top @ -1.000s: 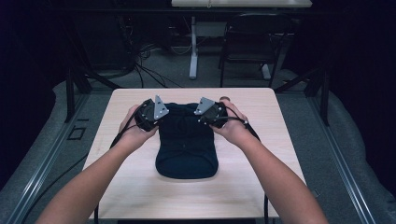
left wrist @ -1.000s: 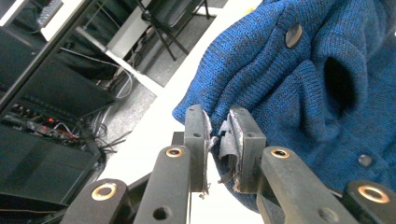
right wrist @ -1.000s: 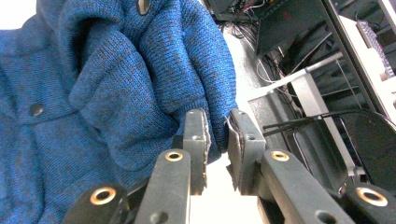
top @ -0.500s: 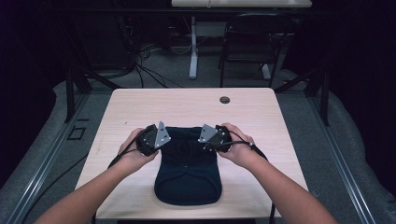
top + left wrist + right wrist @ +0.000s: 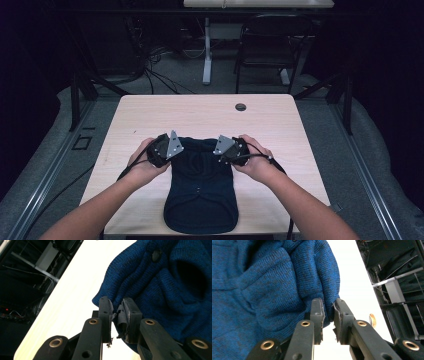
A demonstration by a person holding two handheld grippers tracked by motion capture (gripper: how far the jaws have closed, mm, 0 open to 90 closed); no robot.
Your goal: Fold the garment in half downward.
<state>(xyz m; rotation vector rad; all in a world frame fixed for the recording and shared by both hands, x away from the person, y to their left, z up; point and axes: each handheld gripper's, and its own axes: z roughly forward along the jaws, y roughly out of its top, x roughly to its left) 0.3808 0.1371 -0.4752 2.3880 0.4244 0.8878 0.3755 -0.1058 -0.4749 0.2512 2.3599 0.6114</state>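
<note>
- High view: a dark blue knitted garment (image 5: 201, 190) lies at the middle of the table's (image 5: 150, 115) near edge, its lower end at that edge. The left gripper (image 5: 163, 149) is at its far left corner, the right gripper (image 5: 231, 149) at its far right corner.
- Left gripper view: jaws pinched on the garment's (image 5: 160, 287) edge fold, a narrow gap left between them.
- Right gripper view: jaws nearly together, knit corner (image 5: 274, 290) caught between them; pale table (image 5: 357, 290) beyond.
</note>
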